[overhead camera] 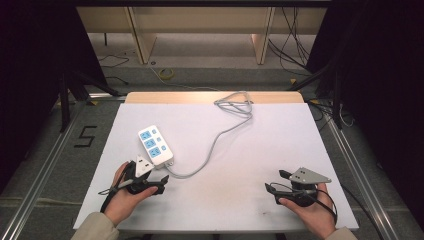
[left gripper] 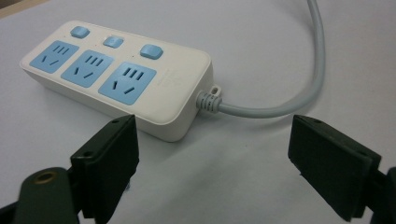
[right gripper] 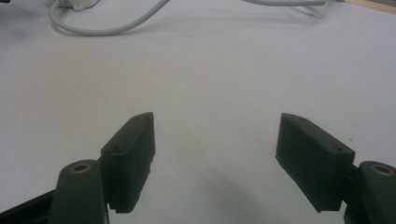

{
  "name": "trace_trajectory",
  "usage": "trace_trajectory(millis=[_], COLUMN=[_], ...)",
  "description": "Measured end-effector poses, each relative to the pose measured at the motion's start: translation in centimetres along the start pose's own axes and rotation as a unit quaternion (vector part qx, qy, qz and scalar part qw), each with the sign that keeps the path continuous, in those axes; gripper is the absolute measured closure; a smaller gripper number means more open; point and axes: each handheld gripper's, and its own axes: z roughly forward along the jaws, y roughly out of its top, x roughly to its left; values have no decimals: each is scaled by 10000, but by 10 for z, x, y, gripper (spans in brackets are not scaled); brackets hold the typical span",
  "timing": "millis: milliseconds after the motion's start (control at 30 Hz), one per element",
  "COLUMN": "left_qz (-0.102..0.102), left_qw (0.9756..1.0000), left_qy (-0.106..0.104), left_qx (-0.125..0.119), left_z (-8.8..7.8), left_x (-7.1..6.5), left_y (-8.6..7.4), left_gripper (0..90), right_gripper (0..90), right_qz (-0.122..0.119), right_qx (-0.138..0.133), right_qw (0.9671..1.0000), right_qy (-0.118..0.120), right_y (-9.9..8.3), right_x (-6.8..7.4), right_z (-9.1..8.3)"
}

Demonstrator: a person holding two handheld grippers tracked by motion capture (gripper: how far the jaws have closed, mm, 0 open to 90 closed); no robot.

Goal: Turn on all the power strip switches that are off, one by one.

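A big flat white surface (overhead camera: 240, 165) lies under everything, with a strip of light wood along its far edge. On it, toward the person's left side, lies a white plastic power strip (overhead camera: 155, 145) with three blue sockets and three small blue buttons along one long side. In the left gripper view the power strip (left gripper: 122, 79) lies flat, just past the tips of the tongs, and nothing touches it. A long grey round cable (overhead camera: 215, 142) comes out of the near end of the power strip, bends across the surface and ends in a loose loop near the far edge. The left black tongs (overhead camera: 150, 182), held in the person's left hand (overhead camera: 122, 197), sit just in front of the power strip's near end. Their two jaws are spread wide and hold nothing. The right black tongs (overhead camera: 276, 182), held in the person's right hand (overhead camera: 312, 210), rest far away on the right side of the surface. In the right gripper view their jaws are spread wide too, with only bare white surface (right gripper: 210, 93) between them.
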Motion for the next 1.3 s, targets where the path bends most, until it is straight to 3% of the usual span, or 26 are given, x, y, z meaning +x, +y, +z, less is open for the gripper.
trace_trajectory(millis=[267,367,433,500,600,700,1033,1300], left_qz=[-61,-72,-62,-40,-74,-84,-41,-198], left_qw=[10000,9999,9998,9997,9998,9997,9996,9993], left_qy=[-3,32,200,245,185,133,-42,-55], left_qx=[-66,-83,-77,-51,81,171,267,320], left_z=[-5,-7,-10,-10,-9,-9,-3,4], left_x=[5,7,9,10,15,20,17,24], left_y=[1,2,5,6,6,9,23,32], left_gripper=[184,324,434,588,772,894,897,899], right_gripper=[291,291,291,291,291,291,291,287], right_qz=[-63,-104,-111,-112,-126,-122,-171,-180], right_qx=[9,9,22,22,33,49,95,94], right_qw=[10000,9999,9999,9999,9999,9999,9998,9998], right_qy=[-48,-51,-47,-43,-30,-26,-5,-2], right_y=[1,2,2,2,1,1,1,1], right_x=[2,3,3,3,3,3,5,6], right_z=[0,0,1,1,1,2,5,6])
